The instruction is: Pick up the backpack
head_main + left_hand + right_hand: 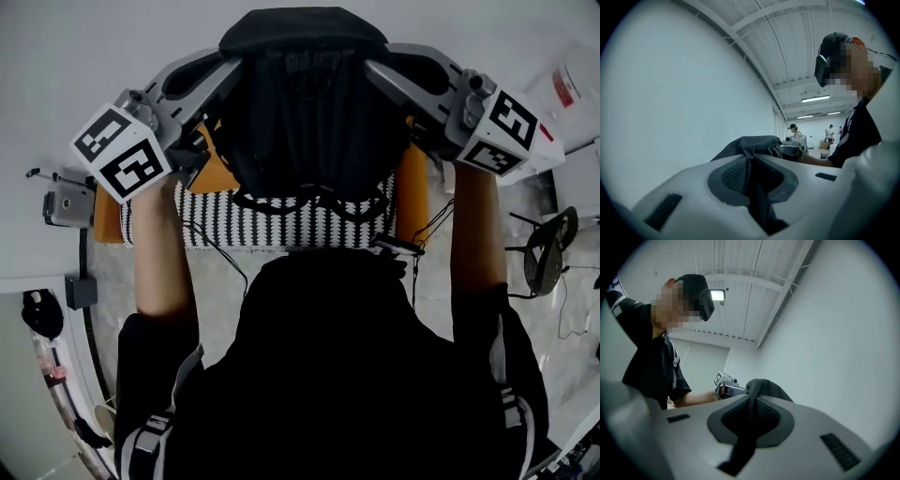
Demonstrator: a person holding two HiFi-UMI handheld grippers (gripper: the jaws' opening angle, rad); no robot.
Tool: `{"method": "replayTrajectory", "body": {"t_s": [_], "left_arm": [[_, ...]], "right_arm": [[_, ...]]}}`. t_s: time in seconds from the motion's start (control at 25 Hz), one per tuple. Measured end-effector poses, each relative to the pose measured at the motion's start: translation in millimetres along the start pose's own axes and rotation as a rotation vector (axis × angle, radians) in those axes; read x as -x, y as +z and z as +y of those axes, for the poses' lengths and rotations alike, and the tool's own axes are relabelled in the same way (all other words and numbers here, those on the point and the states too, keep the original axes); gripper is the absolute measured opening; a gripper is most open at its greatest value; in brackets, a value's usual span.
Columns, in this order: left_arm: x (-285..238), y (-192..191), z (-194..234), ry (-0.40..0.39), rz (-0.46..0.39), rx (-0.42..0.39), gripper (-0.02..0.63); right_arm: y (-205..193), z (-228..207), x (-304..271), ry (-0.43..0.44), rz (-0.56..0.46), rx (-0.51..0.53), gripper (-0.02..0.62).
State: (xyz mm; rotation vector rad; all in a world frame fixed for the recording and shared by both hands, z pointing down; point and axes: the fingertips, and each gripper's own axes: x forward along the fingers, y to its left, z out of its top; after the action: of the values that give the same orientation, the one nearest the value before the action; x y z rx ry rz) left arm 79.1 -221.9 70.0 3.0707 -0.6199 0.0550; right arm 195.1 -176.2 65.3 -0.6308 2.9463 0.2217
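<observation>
forearms: both bare, stretched out ahead of the black-shirted torso in the head view; one gripper at the end of each

left gripper (217,82): jaws nearly together, pinched on a fold of dark fabric; in the left gripper view the fold runs up between the pads (736,176) and out over the top; I read this as a firm hold on the bag's left shoulder

right gripper (389,77): jaws all but closed, clamped on a thinner fold of the same fabric, plain in the right gripper view (750,420); grip sits on the bag's right shoulder, mirroring the other side

backpack (305,103): black, slung between the two grippers, upright, back panel and straps facing me; strap loops hang at its lower edge; top bunched up where each grip gathers it

patterned cushion (281,230): black-and-white zigzag, lying below the bag on the orange bench (413,202); from above the strap loops overlap it; I cannot tell whether there is a gap

floor: pale, with cables and a small grey device (66,204) off to the left, well apart from the work

wall and ceiling: plain white wall fills both gripper views beyond the bag; ribbed ceiling with strip lights above

step in hand: the lift itself; both grips made, bag carried by its top corners; I judge the pick-up nearly done

next move: I would bring both hands up evenly so the load stays shared; the straps need to come clear of the cushion; the right grip holds little cloth, so no jerks
</observation>
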Motion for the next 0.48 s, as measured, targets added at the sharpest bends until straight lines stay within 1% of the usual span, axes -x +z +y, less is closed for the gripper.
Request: {"method": "replayTrajectory", "body": {"t_s": [0.24,0.48], "left_arm": [[1.6,23.4,-2.5,-0.032,-0.026,0.014,0.052],[1.0,42.8,-5.0,-0.055,-0.059,0.008,0.052]], "right_arm": [[24.2,1.4,-3.4,0.007,-0.044,0.06,0.031],[40.9,-2.6,-4.5,-0.002,-0.048,0.089,0.031]]}}
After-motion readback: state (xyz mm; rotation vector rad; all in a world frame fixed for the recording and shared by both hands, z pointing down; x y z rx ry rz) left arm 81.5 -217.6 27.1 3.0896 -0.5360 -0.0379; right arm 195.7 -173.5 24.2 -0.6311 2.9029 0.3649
